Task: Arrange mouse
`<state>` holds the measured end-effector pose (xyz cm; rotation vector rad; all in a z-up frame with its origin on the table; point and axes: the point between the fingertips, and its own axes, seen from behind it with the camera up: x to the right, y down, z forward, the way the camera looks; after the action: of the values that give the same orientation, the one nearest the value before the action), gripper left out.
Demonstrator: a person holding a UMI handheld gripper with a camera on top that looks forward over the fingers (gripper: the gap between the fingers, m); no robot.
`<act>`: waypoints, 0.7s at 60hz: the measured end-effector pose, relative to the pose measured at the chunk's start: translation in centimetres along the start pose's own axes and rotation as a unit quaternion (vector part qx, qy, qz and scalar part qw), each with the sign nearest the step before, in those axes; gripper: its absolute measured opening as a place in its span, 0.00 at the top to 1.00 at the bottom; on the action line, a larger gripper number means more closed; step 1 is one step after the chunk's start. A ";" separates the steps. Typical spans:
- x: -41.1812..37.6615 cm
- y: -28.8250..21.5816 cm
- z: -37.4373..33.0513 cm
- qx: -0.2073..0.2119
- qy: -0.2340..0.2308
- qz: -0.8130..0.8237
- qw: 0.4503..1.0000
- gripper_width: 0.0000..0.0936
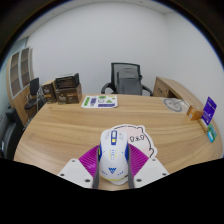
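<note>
Between the two fingers (113, 181) of the gripper lies one white mouse (112, 165), with a blue mark on its near end. Each finger carries one magenta pad, and both pads seem to touch the sides of the mouse, so the fingers are pinching it. The far part of the mouse rests on one white mouse pad (133, 139), which has small dark drawings on it and lies flat on the wooden counter (65, 130).

Beyond the mouse, near the far edge of the counter, lies one flat printed sheet (100, 101) with green and blue colours. To the left of the mouse, at the far corner of the counter, stand two cardboard boxes (67, 90), one just beside the other. To the right of the mouse, near the counter edge, stands one purple and blue box (208, 110), and one small teal thing (212, 132) lies nearer than it; I cannot tell what it is.

Behind the counter, straight beyond the mouse, stands one dark office chair (127, 78) before a white wall.
</note>
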<state>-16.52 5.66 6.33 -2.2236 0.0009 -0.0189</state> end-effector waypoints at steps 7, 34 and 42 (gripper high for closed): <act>3.3 -1.1 5.4 -0.019 -0.015 0.018 1.000 0.58; 4.9 1.4 9.3 -0.083 -0.042 -0.001 0.996 0.08; 4.1 0.5 5.3 -0.055 -0.036 0.013 0.998 0.11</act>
<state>-12.33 9.51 2.77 -2.3326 -0.0082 0.0766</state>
